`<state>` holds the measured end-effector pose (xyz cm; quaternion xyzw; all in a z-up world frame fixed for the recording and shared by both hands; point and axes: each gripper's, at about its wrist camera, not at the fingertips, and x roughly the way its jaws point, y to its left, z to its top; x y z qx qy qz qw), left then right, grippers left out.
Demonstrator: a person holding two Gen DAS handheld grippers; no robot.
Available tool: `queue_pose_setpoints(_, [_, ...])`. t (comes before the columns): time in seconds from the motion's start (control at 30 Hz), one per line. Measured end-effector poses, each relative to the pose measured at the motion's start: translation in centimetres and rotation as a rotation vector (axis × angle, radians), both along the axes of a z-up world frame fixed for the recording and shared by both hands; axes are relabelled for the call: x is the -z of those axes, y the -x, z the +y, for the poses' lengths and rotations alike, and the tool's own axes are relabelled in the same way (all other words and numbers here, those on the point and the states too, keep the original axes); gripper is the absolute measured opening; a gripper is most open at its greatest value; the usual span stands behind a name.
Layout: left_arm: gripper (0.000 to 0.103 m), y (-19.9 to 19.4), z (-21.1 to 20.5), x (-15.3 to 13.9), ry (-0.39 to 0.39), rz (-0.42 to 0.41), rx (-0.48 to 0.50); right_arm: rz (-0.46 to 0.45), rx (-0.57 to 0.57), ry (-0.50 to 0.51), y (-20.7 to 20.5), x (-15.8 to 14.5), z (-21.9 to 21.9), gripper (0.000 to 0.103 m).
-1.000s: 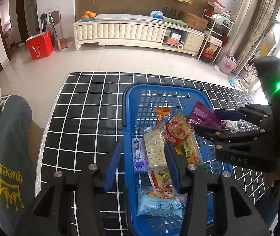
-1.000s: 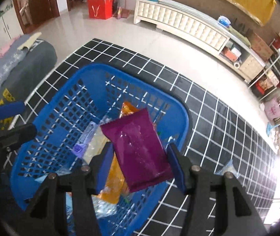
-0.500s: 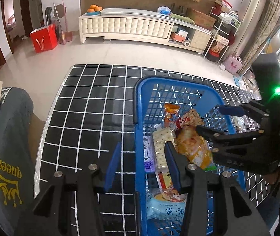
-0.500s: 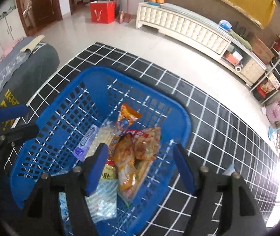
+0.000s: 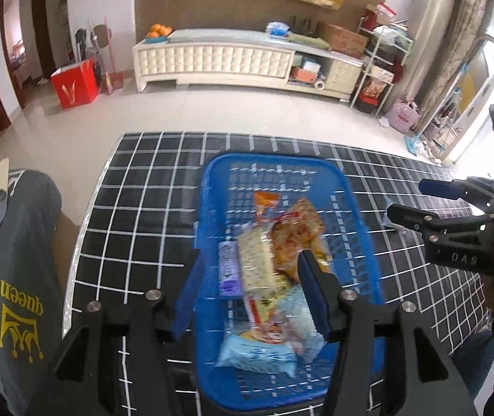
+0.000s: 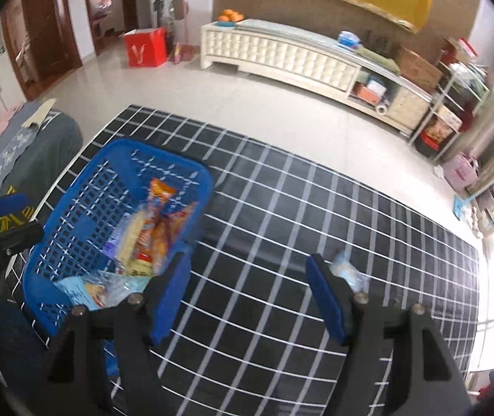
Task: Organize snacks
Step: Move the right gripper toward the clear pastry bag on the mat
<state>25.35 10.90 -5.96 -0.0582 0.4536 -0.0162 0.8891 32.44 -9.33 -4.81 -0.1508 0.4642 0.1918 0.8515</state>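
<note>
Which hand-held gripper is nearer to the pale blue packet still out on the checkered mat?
Right. The right hand-held gripper is open above the mat, the pale blue packet just beyond its right finger. The left hand-held gripper, jaws opening, is over the blue basket.

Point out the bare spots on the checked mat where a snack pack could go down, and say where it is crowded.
Free: the checked mat between the blue basket and the pale blue packet, and the strip left of the basket, up to the grey cloth. Crowded: the basket's near half, where snack packs are piled; its far end looks bare.
</note>
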Motion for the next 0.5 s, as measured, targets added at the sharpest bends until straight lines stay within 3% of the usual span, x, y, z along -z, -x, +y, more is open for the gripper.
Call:
queue_pose_setpoints(0.1, [0.055, 0.3, -1.8, -0.9, -0.016, -0.012, 0.021, -0.003, 0.037, -0.019, 0.1, -0.5, -2.9, 0.074])
queue_pose_setpoints(0.2, [0.055, 0.4, -4.0, -1.5, -0.03, -0.017, 0.048, -0.002, 0.066, -0.03, 0.4, -0.3, -5.2, 0.084])
queue_pose_setpoints(0.5, [0.056, -0.9, -11.3, -1.8, -0.038, -0.024, 0.125, 0.04, 0.148, -0.038, -0.6, 1.3, -11.1, 0.085])
